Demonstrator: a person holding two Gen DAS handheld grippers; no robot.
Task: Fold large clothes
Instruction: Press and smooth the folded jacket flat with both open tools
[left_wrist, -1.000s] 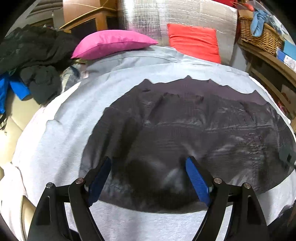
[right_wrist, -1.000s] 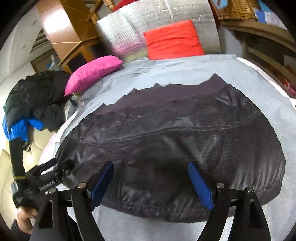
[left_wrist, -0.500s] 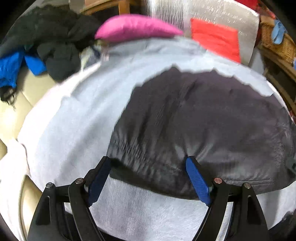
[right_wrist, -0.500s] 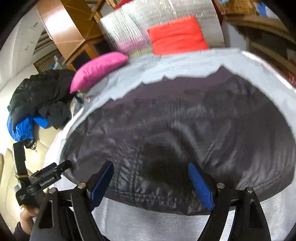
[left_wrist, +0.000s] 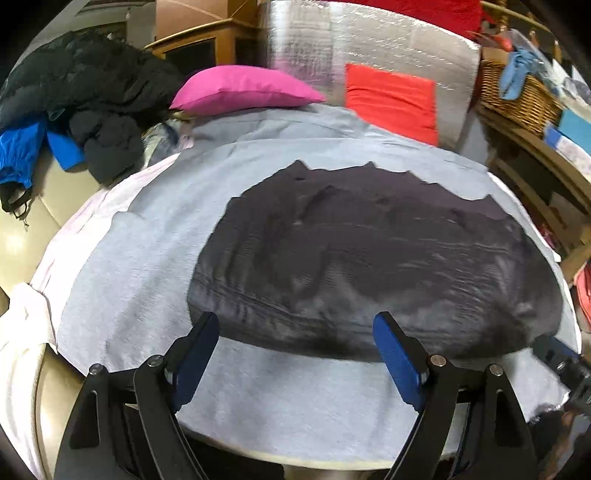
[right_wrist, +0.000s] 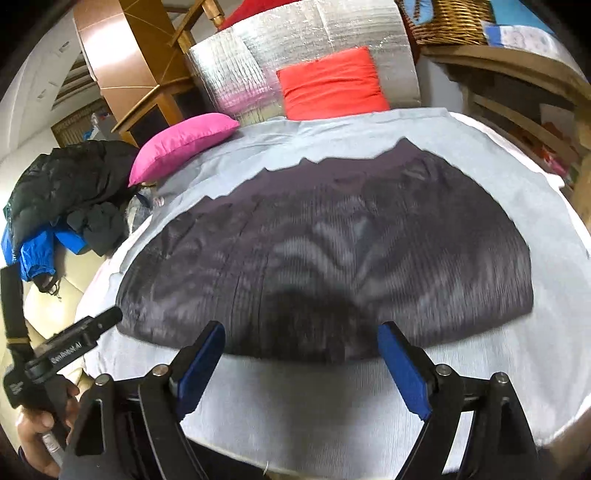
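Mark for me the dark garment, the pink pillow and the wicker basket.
dark garment (left_wrist: 369, 266), left wrist view, middle of the spread fabric.
pink pillow (right_wrist: 184, 142), right wrist view, centre of its top face.
wicker basket (left_wrist: 517, 96), left wrist view, woven side wall.

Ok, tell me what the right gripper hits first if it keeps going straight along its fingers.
Most likely the near hem of the dark garment, which lies flat on the grey sheet. The right gripper is open and empty, angled down at it. Depth is hard to judge.

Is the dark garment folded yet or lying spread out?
Spread flat: the dark garment covers much of the grey sheet, no fold-over visible; whether it was folded before is unclear.
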